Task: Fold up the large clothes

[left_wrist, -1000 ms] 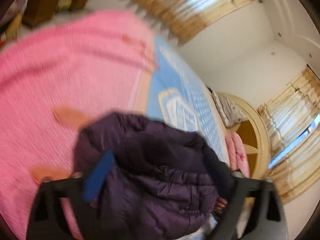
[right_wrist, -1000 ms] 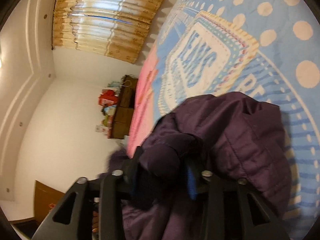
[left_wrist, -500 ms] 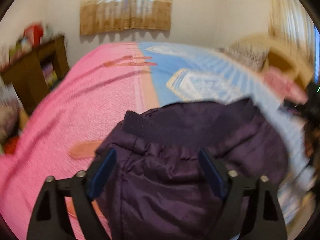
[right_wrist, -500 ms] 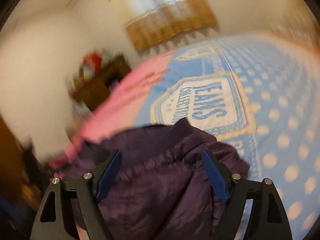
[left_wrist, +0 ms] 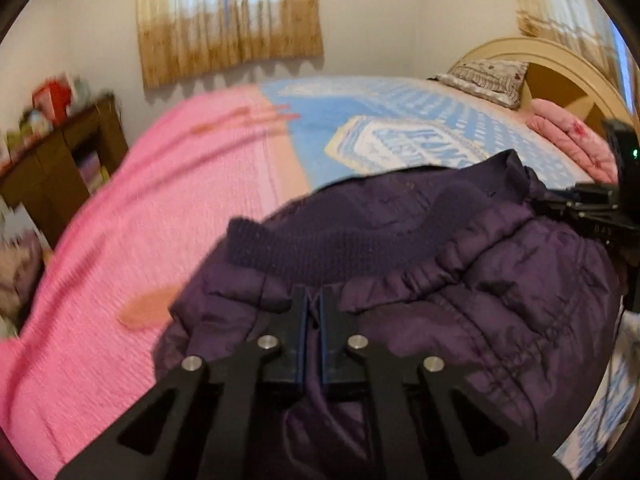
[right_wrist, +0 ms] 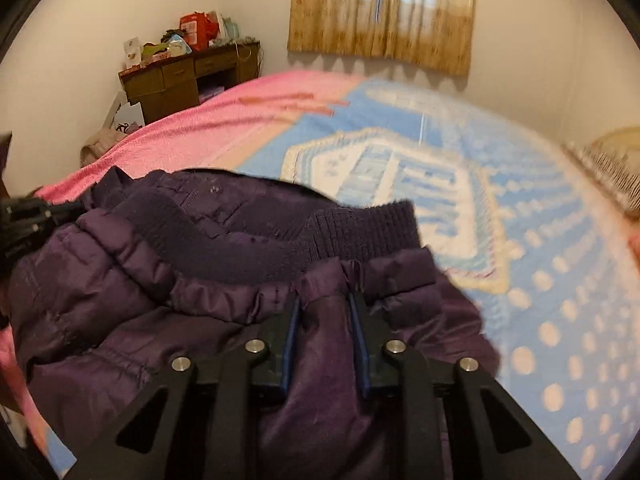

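Observation:
A dark purple puffer jacket (left_wrist: 480, 280) lies bunched on the bed, its ribbed knit band (left_wrist: 340, 248) facing away from me. My left gripper (left_wrist: 314, 300) is shut on the quilted fabric just below the band's left end. In the right wrist view the same jacket (right_wrist: 120, 300) fills the foreground. My right gripper (right_wrist: 324, 300) is closing, and its blue pads squeeze a fold of the jacket under the band's right end (right_wrist: 360, 228). Each gripper shows at the edge of the other's view: the right gripper (left_wrist: 592, 216) and the left gripper (right_wrist: 28, 216).
The bed carries a pink cover (left_wrist: 160, 200) on the left and a blue dotted blanket (right_wrist: 540, 280) on the right. A cream headboard (left_wrist: 560, 68), a pillow (left_wrist: 484, 76) and a pink folded quilt (left_wrist: 568, 140) lie at the far right. A cluttered wooden desk (right_wrist: 188, 76) stands by the wall.
Both grippers have rolled upright over the jacket. Their jaws stood wide half a second ago and have now come together on the fabric below the ribbed band.

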Available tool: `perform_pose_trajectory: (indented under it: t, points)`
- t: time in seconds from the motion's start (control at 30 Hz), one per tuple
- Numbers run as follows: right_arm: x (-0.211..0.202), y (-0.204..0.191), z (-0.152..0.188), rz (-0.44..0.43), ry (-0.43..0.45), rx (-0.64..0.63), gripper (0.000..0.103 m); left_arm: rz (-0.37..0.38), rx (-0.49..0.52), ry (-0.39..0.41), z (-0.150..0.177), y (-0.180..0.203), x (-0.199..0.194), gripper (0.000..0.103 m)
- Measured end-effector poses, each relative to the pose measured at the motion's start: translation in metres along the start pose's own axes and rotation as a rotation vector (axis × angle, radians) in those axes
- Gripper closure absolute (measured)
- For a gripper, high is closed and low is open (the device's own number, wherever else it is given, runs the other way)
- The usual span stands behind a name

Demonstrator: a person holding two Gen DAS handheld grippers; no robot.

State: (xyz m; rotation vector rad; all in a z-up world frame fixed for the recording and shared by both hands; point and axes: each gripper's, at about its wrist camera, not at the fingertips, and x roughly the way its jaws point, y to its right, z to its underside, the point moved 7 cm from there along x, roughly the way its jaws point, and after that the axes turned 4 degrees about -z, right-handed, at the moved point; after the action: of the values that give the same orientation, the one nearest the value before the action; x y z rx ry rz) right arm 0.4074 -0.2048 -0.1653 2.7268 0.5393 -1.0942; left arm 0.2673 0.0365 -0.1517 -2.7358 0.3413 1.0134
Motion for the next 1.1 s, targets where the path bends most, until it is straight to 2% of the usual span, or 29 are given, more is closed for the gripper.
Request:
perform_pose_trajectory:
  t: [0.2, 0.3, 0.33, 0.4, 0.43, 0.47, 0.5, 0.53, 0.57, 0.7, 0.73, 0.8, 0.83, 0.87, 0.9, 1.0, 1.1]
  points:
    - [-0.037, 0.004, -0.023, 0.048, 0.142, 0.026, 0.083, -0.002, -0.116, 0.114, -0.03, -0.018, -0.032, 0.103]
    - [-0.046, 0.006, -0.033, 0.057, 0.178, 0.041, 0.083, -0.02, -0.127, 0.148, -0.044, -0.025, -0.037, 0.103]
    - [-0.045, 0.006, -0.035, 0.05, 0.169, 0.045, 0.083, -0.025, -0.129, 0.142, -0.048, -0.026, -0.035, 0.103]
    - [-0.04, 0.005, -0.033, 0.045, 0.152, 0.047, 0.083, -0.026, -0.117, 0.077, -0.046, -0.025, -0.022, 0.101]
    - [-0.037, 0.004, -0.03, 0.044, 0.143, 0.045, 0.083, -0.055, -0.108, 0.071, -0.044, -0.024, -0.018, 0.095]
    - [-0.034, 0.004, -0.028, 0.04, 0.138, 0.048, 0.083, -0.107, -0.081, 0.046, -0.04, -0.024, -0.012, 0.078]
    - [-0.032, 0.004, -0.025, 0.035, 0.135, 0.054, 0.083, -0.13, -0.067, 0.024, -0.035, -0.024, -0.008, 0.065]
    - [-0.03, 0.005, -0.021, 0.03, 0.132, 0.06, 0.083, -0.138, -0.073, 0.021, -0.031, -0.026, -0.006, 0.038]
    - [-0.028, 0.006, -0.019, 0.025, 0.129, 0.066, 0.083, -0.146, -0.089, 0.018, -0.027, -0.029, -0.004, 0.024]
    - [-0.021, 0.009, -0.012, 0.001, 0.125, 0.089, 0.083, -0.066, -0.087, -0.041, -0.014, -0.021, 0.012, 0.029]
    - [-0.02, 0.009, -0.012, 0.0, 0.123, 0.088, 0.083, -0.057, -0.062, -0.055, -0.012, -0.014, 0.017, 0.035]
    - [-0.016, 0.006, -0.011, -0.003, 0.113, 0.085, 0.083, -0.076, 0.004, -0.101, -0.004, -0.004, 0.032, 0.039]
    - [-0.014, 0.005, -0.01, -0.003, 0.109, 0.084, 0.083, -0.068, 0.018, -0.105, 0.0, 0.0, 0.035, 0.07]
    - [-0.013, 0.003, -0.009, -0.002, 0.106, 0.081, 0.083, -0.024, 0.027, -0.13, 0.004, 0.006, 0.039, 0.097]
    - [-0.013, 0.003, -0.008, -0.002, 0.109, 0.082, 0.083, -0.03, 0.026, -0.121, 0.006, 0.006, 0.037, 0.097]
    - [-0.024, 0.003, -0.013, 0.008, 0.162, 0.082, 0.083, -0.074, 0.036, -0.014, -0.002, 0.004, 0.013, 0.1]
    - [-0.039, 0.003, -0.023, 0.015, 0.221, 0.087, 0.083, -0.072, -0.035, 0.086, -0.022, -0.006, -0.018, 0.1]
